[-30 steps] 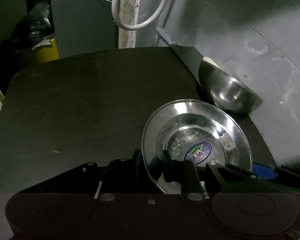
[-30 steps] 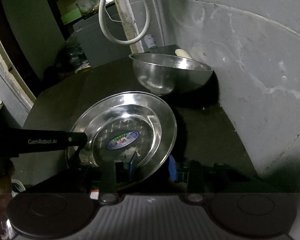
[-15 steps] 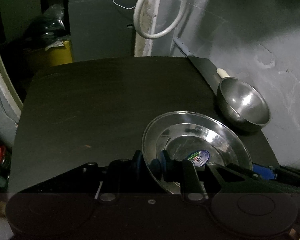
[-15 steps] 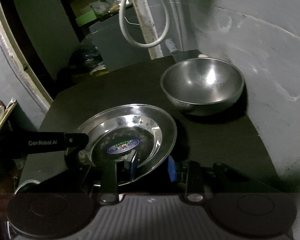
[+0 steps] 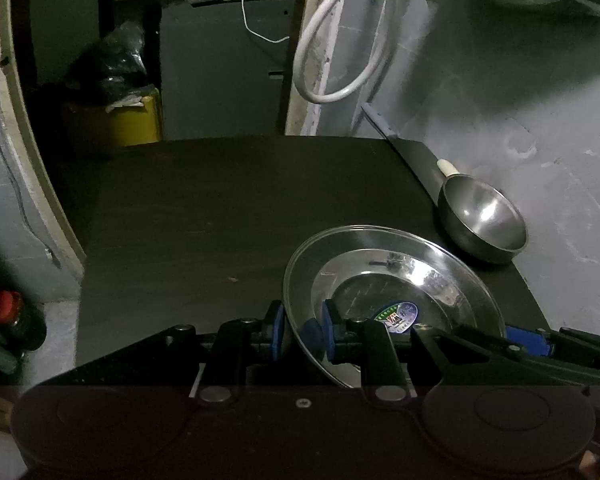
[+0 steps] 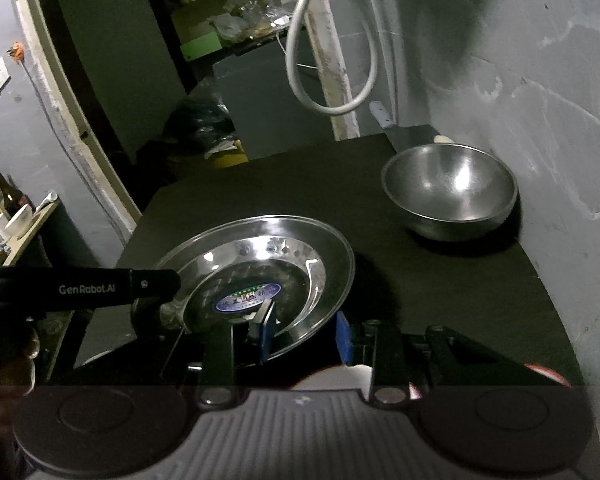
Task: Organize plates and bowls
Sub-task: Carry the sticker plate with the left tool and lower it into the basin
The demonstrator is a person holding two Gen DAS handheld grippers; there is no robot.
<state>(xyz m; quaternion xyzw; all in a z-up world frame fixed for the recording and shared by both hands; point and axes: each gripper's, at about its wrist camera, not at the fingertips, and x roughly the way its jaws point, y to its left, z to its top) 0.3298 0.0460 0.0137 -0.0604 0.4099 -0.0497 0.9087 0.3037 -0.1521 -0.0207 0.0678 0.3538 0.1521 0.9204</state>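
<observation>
**Steel plate held from both sides over dark table**

The left gripper [image 5: 301, 334], its blue-padded fingers [image 5: 327, 334] closed on the near-left rim of a round stainless-steel plate [image 5: 392, 276] with a blue-and-green sticker at its centre, grips the dish at a tilt above a dark, matte table [image 5: 220, 216] — one pad sits under the rim, the other inside the well. From the other side, the right gripper [image 6: 304, 332] straddles the plate's near rim, one blue pad pressed inside the dish and the other outside its edge, so the plate is pinched between both tools; the black arm of the left gripper, marked "GenRobot.AI", enters the right wrist view from the left. Farther right, a deep, round stainless-steel bowl [image 6: 450, 196] rests upright on the table's far right corner, well apart from the plate and close beside a scuffed grey wall [image 6: 540, 120]. A white looped hose [image 5: 340, 60] hangs behind the table.
</observation>
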